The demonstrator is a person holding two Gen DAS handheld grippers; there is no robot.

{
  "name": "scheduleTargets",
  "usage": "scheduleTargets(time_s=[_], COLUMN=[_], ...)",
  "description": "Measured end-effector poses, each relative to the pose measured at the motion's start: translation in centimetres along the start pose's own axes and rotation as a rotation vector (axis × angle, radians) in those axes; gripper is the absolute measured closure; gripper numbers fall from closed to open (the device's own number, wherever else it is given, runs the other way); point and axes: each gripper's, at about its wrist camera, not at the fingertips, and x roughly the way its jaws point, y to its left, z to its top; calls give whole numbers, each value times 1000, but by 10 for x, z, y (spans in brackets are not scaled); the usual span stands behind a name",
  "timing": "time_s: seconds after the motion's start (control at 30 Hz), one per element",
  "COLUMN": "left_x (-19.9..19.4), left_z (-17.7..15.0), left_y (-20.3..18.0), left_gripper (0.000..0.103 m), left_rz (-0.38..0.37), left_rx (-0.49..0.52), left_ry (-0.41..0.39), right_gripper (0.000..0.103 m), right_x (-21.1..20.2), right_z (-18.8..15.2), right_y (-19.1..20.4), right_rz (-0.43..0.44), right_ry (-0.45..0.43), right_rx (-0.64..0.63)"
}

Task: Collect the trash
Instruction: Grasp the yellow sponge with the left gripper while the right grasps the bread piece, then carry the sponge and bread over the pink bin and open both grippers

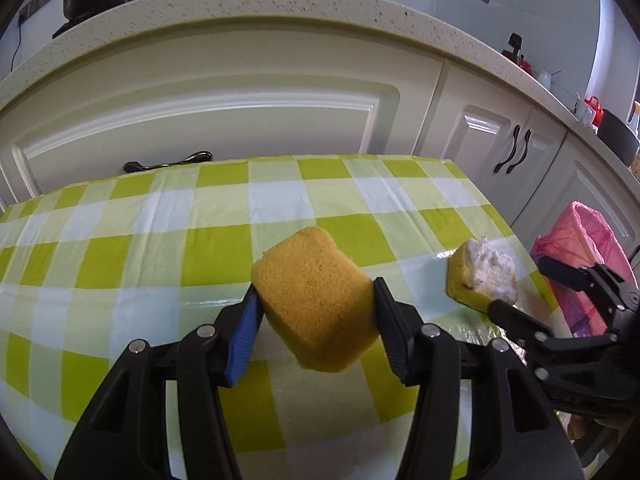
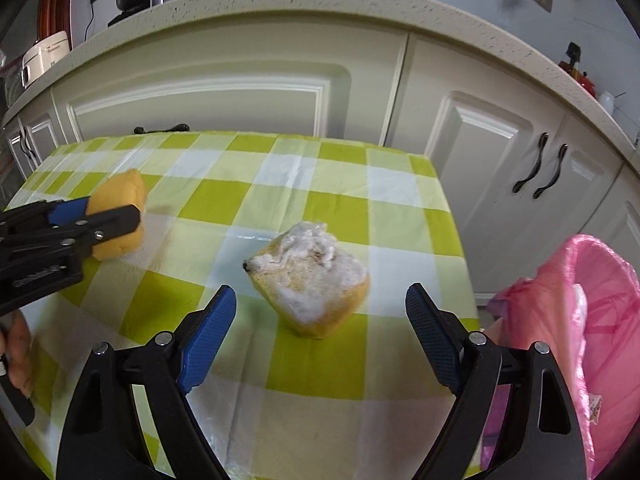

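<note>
Over the green-and-white checked tablecloth [image 2: 320,360] that covers the small table, both tools are at work on two bits of rubbish. Take the pink plastic-lined waste bin [image 2: 600,320] as the landmark: it stands off the table's right-hand edge, mouth open.

Nearest the bin, resting on the cloth, sits a yellow sponge-like chunk crusted with white fluffy stuff [image 2: 310,284]. The right gripper [image 2: 320,312] hangs just short of it with its blue-padded jaws spread wide, one to each side, touching nothing as far as I can see. Well away from the bin, toward the table's far-left part, the left gripper [image 1: 316,304] has its jaws pressed on a plain orange-yellow foam sponge block [image 1: 316,300], which looks lifted clear of the cloth and slightly tilted.

So I'd judge one piece is already picked up and the second pick is about to happen. The right tool would need to ease forward until the crusted chunk lies between its pads, then close gently, since the thing looks soft and crumbly. After that, each piece wants carrying across to the pink bin; the left has the longer trip and must pass the right tool without bumping it.
</note>
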Motion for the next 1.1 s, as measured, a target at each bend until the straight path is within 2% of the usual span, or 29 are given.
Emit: scheduleTargets(time_s=[0.2,0.3,0.63,0.83,1.1], left_x=[-11,-16,-22,-34,-63], left_z=[-1,-2,-6,-6,2], left_y=[3,4,3,-5,-24], left_gripper=[51,50,50,50,50], left_rz=[10,16,23,33,43], left_rx=[15,11,6,26,65], left_ry=[-33,-46,-63,-93,-161], right_gripper=[26,31,45,47,47], right_x=[20,30,28,5,-50], right_z=[9,11,6,4,0], right_y=[5,6,5,1,-13], right_rz=[25,19,15,20,13], right_ry=[46,70,61,-11,-141], right_rx=[10,13,23,65,136])
